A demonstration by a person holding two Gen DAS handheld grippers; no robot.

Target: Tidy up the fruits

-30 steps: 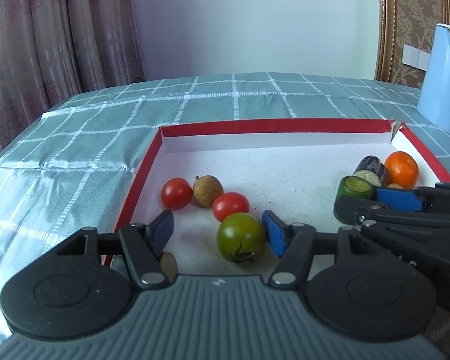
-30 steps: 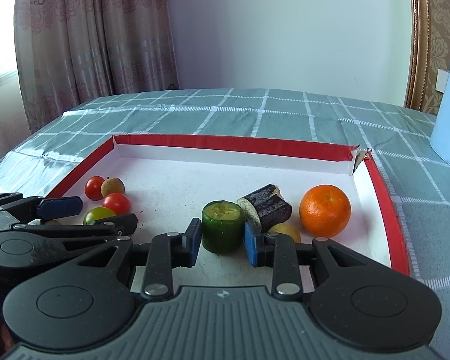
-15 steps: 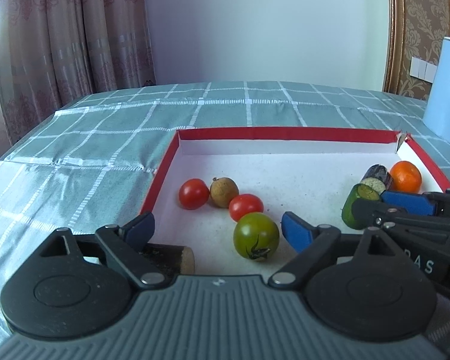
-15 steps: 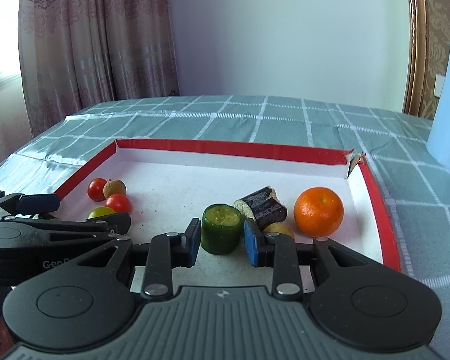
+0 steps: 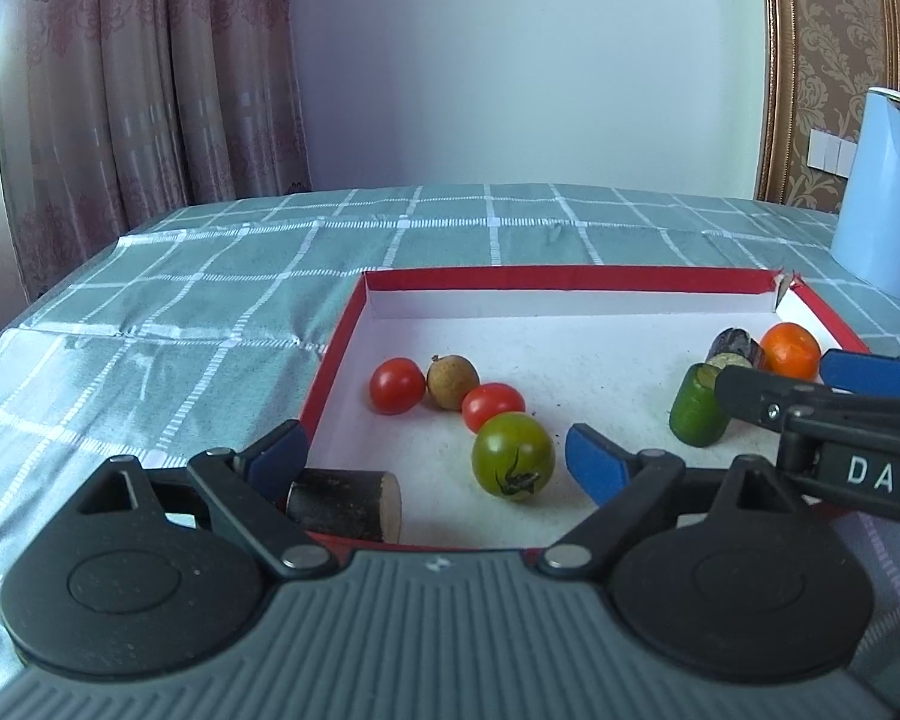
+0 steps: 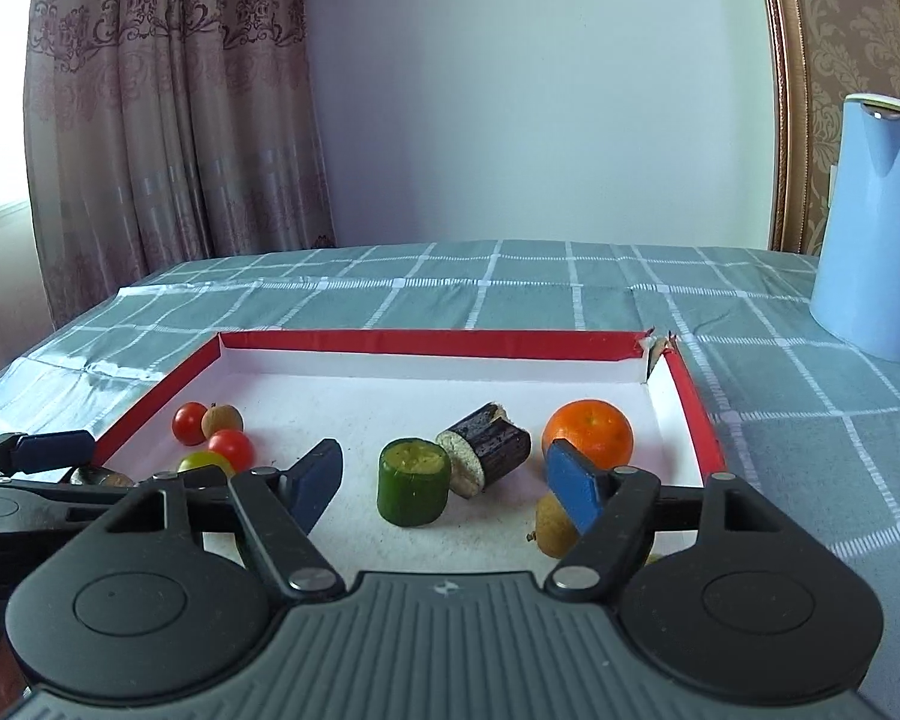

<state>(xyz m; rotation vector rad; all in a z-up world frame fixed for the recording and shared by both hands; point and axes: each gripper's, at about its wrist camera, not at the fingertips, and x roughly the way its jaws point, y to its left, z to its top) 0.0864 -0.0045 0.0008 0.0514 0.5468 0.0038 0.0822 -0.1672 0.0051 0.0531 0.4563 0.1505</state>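
A red-rimmed white tray holds the fruit. My left gripper stands open at its near left, with the green tomato loose between the fingers and touching neither. Two red tomatoes and a brown longan lie just beyond. A dark cane piece rests by the left finger. My right gripper is opening; the green cucumber piece stands free between its pads. A dark cane piece and an orange lie behind, and a small yellow-brown fruit sits by the right finger.
A light blue jug stands on the green checked tablecloth at the far right. Curtains hang at the left beyond the table edge. The tray's far right corner is torn.
The left jaws spread wider around the green tomato. The right jaws, shut on the green cucumber piece before, have let it go. Both grippers drew back a little from the tray.
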